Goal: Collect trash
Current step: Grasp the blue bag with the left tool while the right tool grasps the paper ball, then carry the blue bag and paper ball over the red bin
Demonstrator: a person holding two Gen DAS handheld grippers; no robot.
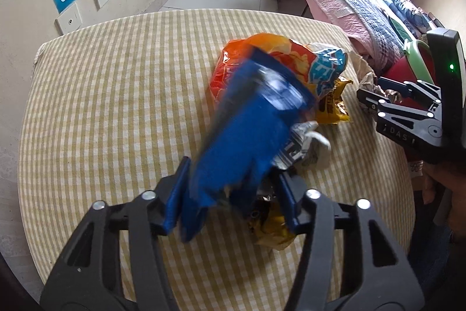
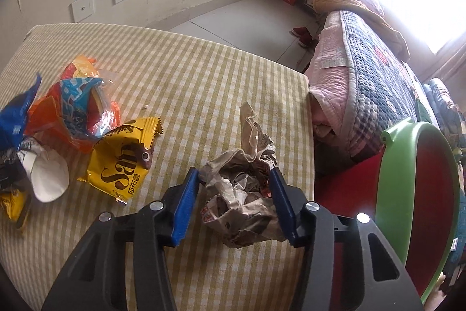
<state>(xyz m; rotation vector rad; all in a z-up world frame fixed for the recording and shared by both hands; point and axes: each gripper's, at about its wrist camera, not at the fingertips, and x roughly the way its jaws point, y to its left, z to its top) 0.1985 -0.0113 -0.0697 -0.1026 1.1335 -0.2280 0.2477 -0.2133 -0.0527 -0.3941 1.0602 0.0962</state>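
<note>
My left gripper (image 1: 230, 194) has wide jaws around a motion-blurred blue wrapper (image 1: 244, 136) standing between them; whether it is gripped is unclear. Behind it lie an orange snack bag (image 1: 262, 60), a yellow wrapper (image 1: 332, 104) and a silver-white wrapper (image 1: 308, 142). My right gripper (image 2: 234, 200) brackets a crumpled brown paper wad (image 2: 244, 188) at the table's right edge, both pads touching its sides. The yellow wrapper (image 2: 122, 162), orange bag (image 2: 78, 112) and blue wrapper (image 2: 17, 112) lie to its left. The right gripper (image 1: 370, 101) also shows in the left wrist view.
The table has a yellow checked cloth (image 2: 189, 72). A red bin with a green rim (image 2: 419, 200) stands right of the table. A bed with quilts (image 2: 375, 72) lies beyond, red shoes (image 2: 303, 35) on the floor, posters and sockets on the wall.
</note>
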